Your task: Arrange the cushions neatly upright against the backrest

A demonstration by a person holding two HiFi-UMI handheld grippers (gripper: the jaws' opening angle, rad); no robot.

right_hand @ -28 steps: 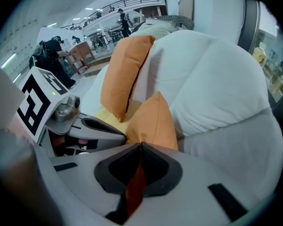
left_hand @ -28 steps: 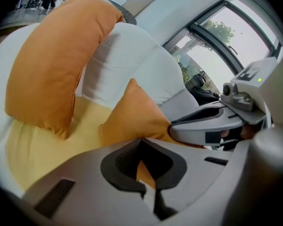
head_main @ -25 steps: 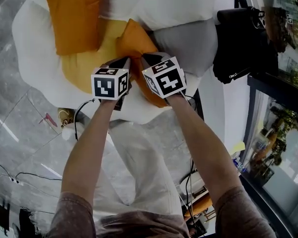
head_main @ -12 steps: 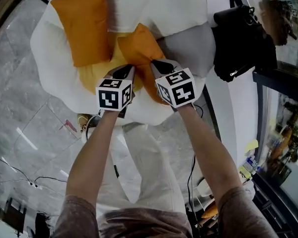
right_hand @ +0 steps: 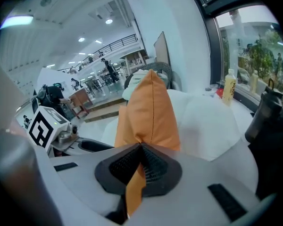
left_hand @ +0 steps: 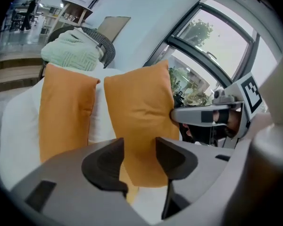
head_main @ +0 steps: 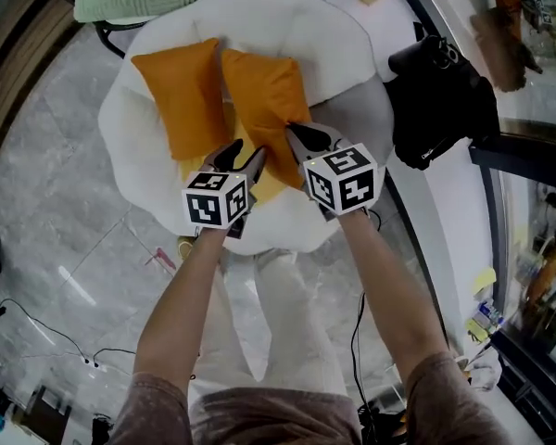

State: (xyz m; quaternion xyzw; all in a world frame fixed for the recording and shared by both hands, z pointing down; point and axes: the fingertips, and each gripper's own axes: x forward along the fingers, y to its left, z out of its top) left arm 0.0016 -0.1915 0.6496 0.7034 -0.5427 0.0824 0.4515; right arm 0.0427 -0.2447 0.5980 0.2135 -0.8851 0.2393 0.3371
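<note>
Head view looks down on a white armchair (head_main: 306, 26), and everything that matters is placed by its backrest. One orange cushion (head_main: 181, 95) stands on the armchair's left side as seen here, upright with its back against the backrest. The second orange cushion (head_main: 264, 95) is at the armchair's middle, just beside the first. Its long axis runs from the front of the seat up toward the top of the backrest, and in the left gripper view it stands about upright. A yellow cushion (head_main: 273, 185) lies flat on the armchair's seat under both. The right gripper (right_hand: 140, 166) has its jaws clamped tight on a lower corner of the second orange cushion, with fabric pinched between the pads, so that hand alone is joined to it. The left gripper (left_hand: 139, 159) has just been opening its jaws and they now stand wide. The cushion's lower edge shows beyond the gap, but neither pad presses on it. From both grippers the cushion lies ahead and upward, toward the backrest, so I judge the coming move to be settling it back from the right-hand corner.
</note>
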